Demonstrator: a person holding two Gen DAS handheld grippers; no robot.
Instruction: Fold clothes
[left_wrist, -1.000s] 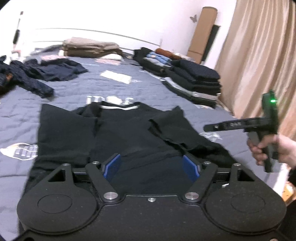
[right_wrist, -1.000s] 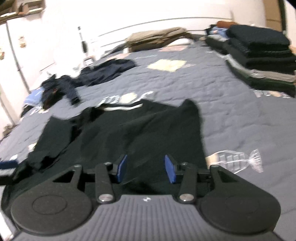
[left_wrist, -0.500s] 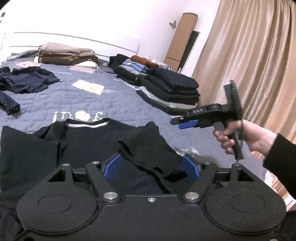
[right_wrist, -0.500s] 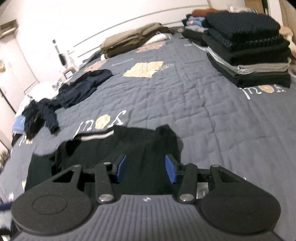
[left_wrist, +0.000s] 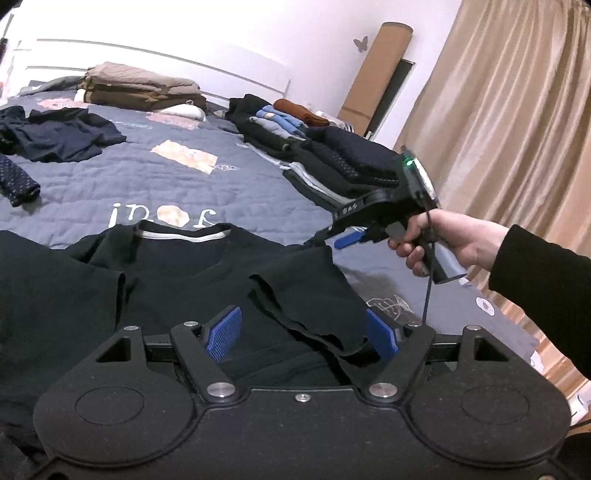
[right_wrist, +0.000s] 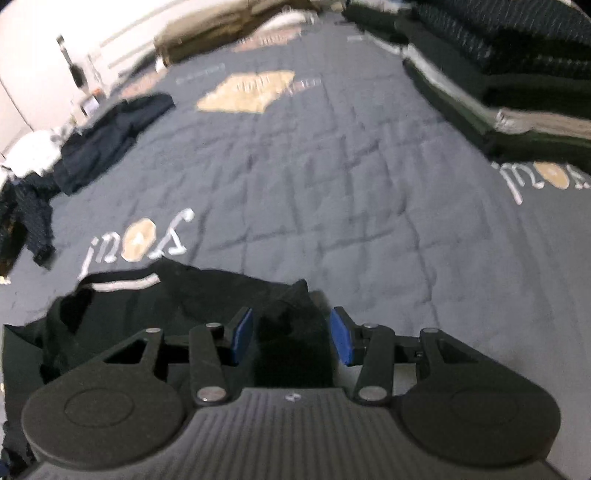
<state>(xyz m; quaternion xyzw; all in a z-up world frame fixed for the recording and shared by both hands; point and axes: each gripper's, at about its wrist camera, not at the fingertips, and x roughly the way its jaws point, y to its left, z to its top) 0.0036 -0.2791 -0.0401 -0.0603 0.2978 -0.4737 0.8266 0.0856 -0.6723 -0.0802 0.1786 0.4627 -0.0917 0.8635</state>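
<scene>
Left wrist view: black t-shirt is lying spread on the grey quilt, collar pointing away, right sleeve already folded in over the chest, probably to square the body before the next fold. Left gripper is hovering low over the lower body of the shirt, blue pads wide apart, gripping nothing; cloth is showing between them but not pinched. Right hand is holding the right gripper level, nose aimed at the sleeve's far corner, wrist straight, forearm coming in from the right.

Right wrist view (blurred): right gripper is sitting just above the shoulder corner, fingers open, nothing clamped. Folded stacks are lying well apart on the right.
</scene>
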